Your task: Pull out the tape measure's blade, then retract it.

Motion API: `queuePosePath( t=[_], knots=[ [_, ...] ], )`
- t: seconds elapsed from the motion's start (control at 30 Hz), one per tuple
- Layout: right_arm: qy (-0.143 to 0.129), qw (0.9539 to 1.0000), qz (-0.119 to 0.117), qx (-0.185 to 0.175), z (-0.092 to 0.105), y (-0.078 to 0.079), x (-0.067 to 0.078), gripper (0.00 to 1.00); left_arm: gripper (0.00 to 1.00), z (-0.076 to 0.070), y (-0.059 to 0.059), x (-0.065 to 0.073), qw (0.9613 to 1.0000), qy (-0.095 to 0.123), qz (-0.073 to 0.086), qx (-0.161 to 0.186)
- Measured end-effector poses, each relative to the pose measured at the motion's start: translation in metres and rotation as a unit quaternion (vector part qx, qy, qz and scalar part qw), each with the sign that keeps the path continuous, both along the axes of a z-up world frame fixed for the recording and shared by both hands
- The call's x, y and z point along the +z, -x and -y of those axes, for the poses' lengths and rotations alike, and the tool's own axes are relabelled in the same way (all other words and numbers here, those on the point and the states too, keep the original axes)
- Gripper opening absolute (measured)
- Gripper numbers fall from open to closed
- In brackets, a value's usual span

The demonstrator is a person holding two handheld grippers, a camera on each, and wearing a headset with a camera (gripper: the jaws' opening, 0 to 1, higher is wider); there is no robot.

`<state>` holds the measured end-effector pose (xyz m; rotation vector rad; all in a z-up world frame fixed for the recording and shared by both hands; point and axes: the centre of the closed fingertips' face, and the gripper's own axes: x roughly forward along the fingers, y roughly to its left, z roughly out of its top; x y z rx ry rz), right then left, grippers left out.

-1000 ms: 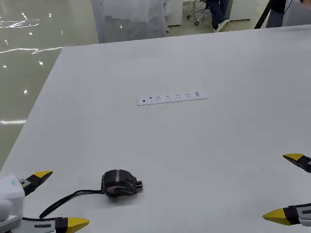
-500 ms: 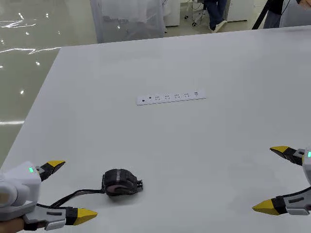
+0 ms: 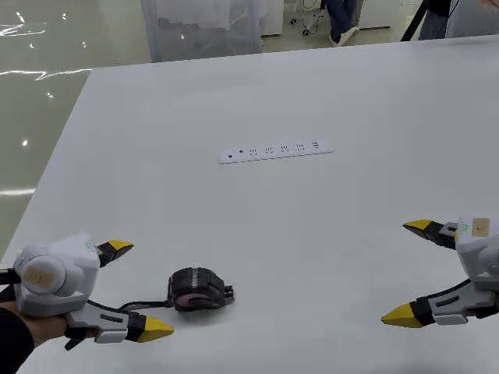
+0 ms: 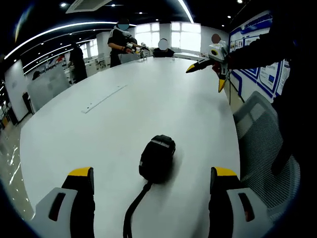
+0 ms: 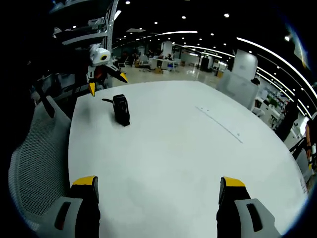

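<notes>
A black tape measure point(image 3: 198, 288) lies on the white table point(image 3: 312, 226) near its front left, its black wrist strap point(image 3: 136, 305) trailing to the left. In the left gripper view the tape measure point(image 4: 157, 156) rests just ahead of the jaws, the strap point(image 4: 136, 208) running back between them. My left gripper point(image 3: 137, 287) stands open just left of the case, touching nothing. Far to the right, my right gripper point(image 3: 413, 270) stands open over bare table. From the right gripper view the tape measure point(image 5: 121, 109) is far off, beside the left gripper point(image 5: 105, 69).
A white power strip point(image 3: 275, 151) lies flat mid-table, seen as a thin strip point(image 4: 104, 98) in the left gripper view. The table's left edge point(image 3: 54, 171) drops to a shiny floor. A mesh chair point(image 5: 37, 148) stands at the front edge. Several people are at the far end.
My left gripper has moved forward and right, closer to the tape measure. My right gripper has moved up and inward. The tape measure has stayed put.
</notes>
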<state>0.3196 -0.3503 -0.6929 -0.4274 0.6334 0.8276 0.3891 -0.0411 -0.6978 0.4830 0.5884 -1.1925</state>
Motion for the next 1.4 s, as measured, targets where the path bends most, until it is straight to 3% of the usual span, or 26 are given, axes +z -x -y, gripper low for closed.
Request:
queuePosePath(
  t=[0.03,0.07,0.1,0.13,0.2,0.23,0.27,0.3,0.33,0.37,0.4,0.43,0.47,0.53,0.57,0.67,0.77,0.87,0.93,1.03,1.23,1.4],
  knots=[
    [-0.004,1.0,0.008,0.004,-0.003,-0.004,0.003,0.99,0.95,0.001,0.0,-0.002,1.0,-0.006,0.002,-0.007],
    [-0.014,0.9999,0.0,0.006,-0.008,-0.006,0.005,0.99,0.94,0.006,0.006,-0.004,0.9995,-0.001,-0.027,-0.015],
    [-0.018,0.9998,0.003,0.003,-0.01,-0.011,0.007,0.99,0.93,0.008,0.0,-0.002,0.9999,0.003,-0.01,-0.011],
    [0.001,0.9999,0.012,0.011,-0.011,-0.016,0.008,0.99,0.92,0.011,0.001,-0.002,0.9998,0.003,-0.015,-0.014],
    [-0.015,0.9998,0.012,0.008,-0.018,-0.021,0.013,0.99,0.94,0.014,-0.001,-0.001,0.9997,0.007,-0.014,-0.016],
    [-0.009,0.9998,0.015,0.013,-0.023,-0.024,0.013,0.99,0.93,0.015,0.001,-0.003,0.9996,0.007,-0.022,-0.018],
    [0.0,0.9996,0.018,0.02,-0.025,-0.025,0.013,0.99,0.93,0.016,0.0,-0.004,0.9996,0.006,-0.017,-0.02],
    [-0.008,0.9997,0.014,0.021,-0.03,-0.027,0.013,0.99,0.9,0.016,0.003,-0.008,0.9992,-0.004,-0.03,-0.026],
    [-0.006,0.9996,0.015,0.022,-0.032,-0.028,0.012,0.99,0.9,0.017,-0.001,-0.01,0.9994,-0.004,-0.02,-0.026],
    [0.0,0.9994,0.019,0.029,-0.034,-0.029,0.011,0.99,0.91,0.017,-0.001,-0.012,0.9994,-0.003,-0.021,-0.029],
    [-0.004,0.9993,0.012,0.034,-0.039,-0.029,0.008,0.99,0.88,0.015,0.001,-0.017,0.9989,-0.016,-0.028,-0.033],
    [-0.001,0.9993,0.01,0.037,-0.042,-0.029,0.006,0.99,0.91,0.017,0.001,-0.017,0.9989,-0.018,-0.013,-0.04],
    [0.005,0.9987,0.016,0.048,-0.048,-0.029,0.008,0.99,0.89,0.018,0.005,-0.019,0.9985,-0.022,-0.025,-0.043],
    [0.0,0.9987,0.009,0.049,-0.055,-0.03,0.007,0.98,0.89,0.02,0.002,-0.019,0.9987,-0.02,-0.012,-0.045],
    [0.002,0.9983,0.01,0.057,-0.06,-0.031,0.005,0.98,0.86,0.02,0.001,-0.023,0.9986,-0.024,-0.018,-0.044],
    [0.001,0.9977,0.007,0.067,-0.071,-0.04,0.0,0.97,0.78,0.023,-0.002,-0.028,0.9982,-0.031,-0.012,-0.051],
    [-0.008,0.9966,0.012,0.082,-0.093,-0.05,0.005,0.93,0.71,0.029,-0.003,-0.032,0.9973,-0.04,-0.011,-0.061],
    [-0.006,0.9941,0.014,0.107,-0.113,-0.056,0.002,0.91,0.69,0.037,0.0,-0.038,0.9959,-0.049,-0.017,-0.074],
    [-0.01,0.9939,0.011,0.109,-0.121,-0.058,0.002,0.9,0.66,0.04,0.0,-0.039,0.9954,-0.052,-0.012,-0.08],
    [0.011,0.9899,0.013,0.141,-0.13,-0.057,-0.005,0.84,0.59,0.043,0.001,-0.044,0.9941,-0.062,-0.015,-0.088],
    [0.01,0.9868,0.002,0.162,-0.15,-0.059,-0.015,0.77,0.56,0.048,-0.002,-0.052,0.992,-0.081,-0.015,-0.095],
    [0.001,0.9835,-0.013,0.181,-0.168,-0.059,-0.021,0.63,0.47,0.055,-0.002,-0.056,0.99,-0.092,-0.017,-0.106]
  ],
)
